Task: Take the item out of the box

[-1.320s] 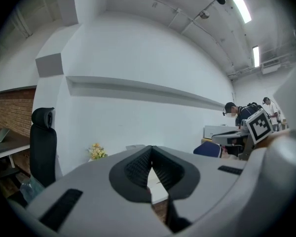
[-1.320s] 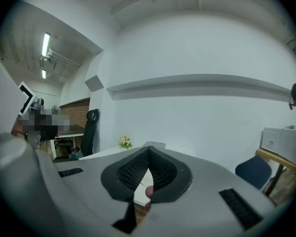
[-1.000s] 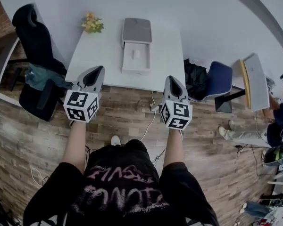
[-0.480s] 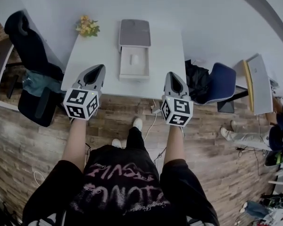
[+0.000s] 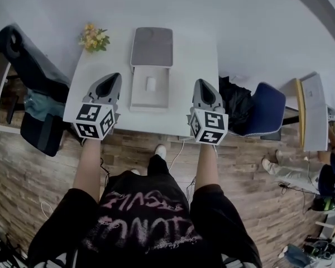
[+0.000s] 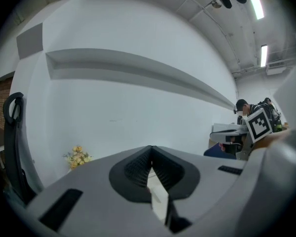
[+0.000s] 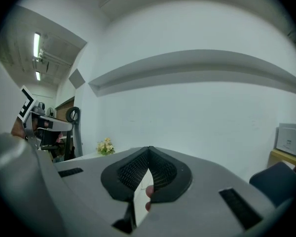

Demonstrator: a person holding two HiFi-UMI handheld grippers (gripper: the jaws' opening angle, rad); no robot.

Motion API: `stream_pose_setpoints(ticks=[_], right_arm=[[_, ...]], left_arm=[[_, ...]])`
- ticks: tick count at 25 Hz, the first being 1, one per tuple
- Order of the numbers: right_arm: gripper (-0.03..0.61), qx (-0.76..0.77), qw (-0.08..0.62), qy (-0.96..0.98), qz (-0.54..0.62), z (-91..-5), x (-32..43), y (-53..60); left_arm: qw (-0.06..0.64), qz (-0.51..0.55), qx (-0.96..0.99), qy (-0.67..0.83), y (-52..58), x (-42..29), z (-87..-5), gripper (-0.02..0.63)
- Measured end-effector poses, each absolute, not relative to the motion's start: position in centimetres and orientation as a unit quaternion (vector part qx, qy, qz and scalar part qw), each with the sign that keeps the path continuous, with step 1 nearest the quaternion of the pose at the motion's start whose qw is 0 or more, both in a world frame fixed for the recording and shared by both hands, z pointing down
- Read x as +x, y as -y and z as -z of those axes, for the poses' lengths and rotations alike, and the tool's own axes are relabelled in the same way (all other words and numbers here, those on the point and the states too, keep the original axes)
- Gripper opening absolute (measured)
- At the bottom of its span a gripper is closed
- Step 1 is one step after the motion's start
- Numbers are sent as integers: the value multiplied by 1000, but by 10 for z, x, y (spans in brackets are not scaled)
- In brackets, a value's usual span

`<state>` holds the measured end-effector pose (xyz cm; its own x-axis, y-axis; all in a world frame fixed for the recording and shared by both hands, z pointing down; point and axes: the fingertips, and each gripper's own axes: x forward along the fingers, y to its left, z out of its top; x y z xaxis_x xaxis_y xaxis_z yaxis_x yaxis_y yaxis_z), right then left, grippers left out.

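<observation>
An open box (image 5: 149, 91) lies in the middle of the white table (image 5: 192, 57), its grey lid (image 5: 152, 46) folded back behind it. A small white item (image 5: 151, 84) rests in the box's tray. My left gripper (image 5: 113, 76) hovers over the table's front edge just left of the box, jaws shut and empty. Just right of the box my right gripper (image 5: 202, 82) is also shut and empty. In the left gripper view the jaw tips (image 6: 151, 148) meet. The right gripper view shows the same (image 7: 149, 149).
Yellow flowers (image 5: 92, 38) stand at the table's far left corner. A black office chair (image 5: 28, 66) is left of the table. A black bag (image 5: 237, 102) and a blue chair (image 5: 266, 109) are at its right. Cables run over the wooden floor (image 5: 39, 166).
The person has stepped up to the table. Both grippers moved forward together from over the floor to over the table's front edge, flanking the box. Their jaws stayed shut.
</observation>
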<state>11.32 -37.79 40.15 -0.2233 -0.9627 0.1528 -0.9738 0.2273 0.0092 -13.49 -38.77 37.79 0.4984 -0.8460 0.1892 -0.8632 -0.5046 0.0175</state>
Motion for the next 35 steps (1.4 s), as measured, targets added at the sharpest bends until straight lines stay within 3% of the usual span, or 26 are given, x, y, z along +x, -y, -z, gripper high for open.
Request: stream_pose_setpoints(ticks=[15, 35], right_arm=[[12, 587, 58, 805, -63, -414, 143, 460], [12, 596, 65, 798, -53, -405, 144, 476]], left_arm=[[69, -94, 839, 532, 449, -102, -393, 2], [66, -95, 851, 512, 476, -93, -384, 2]])
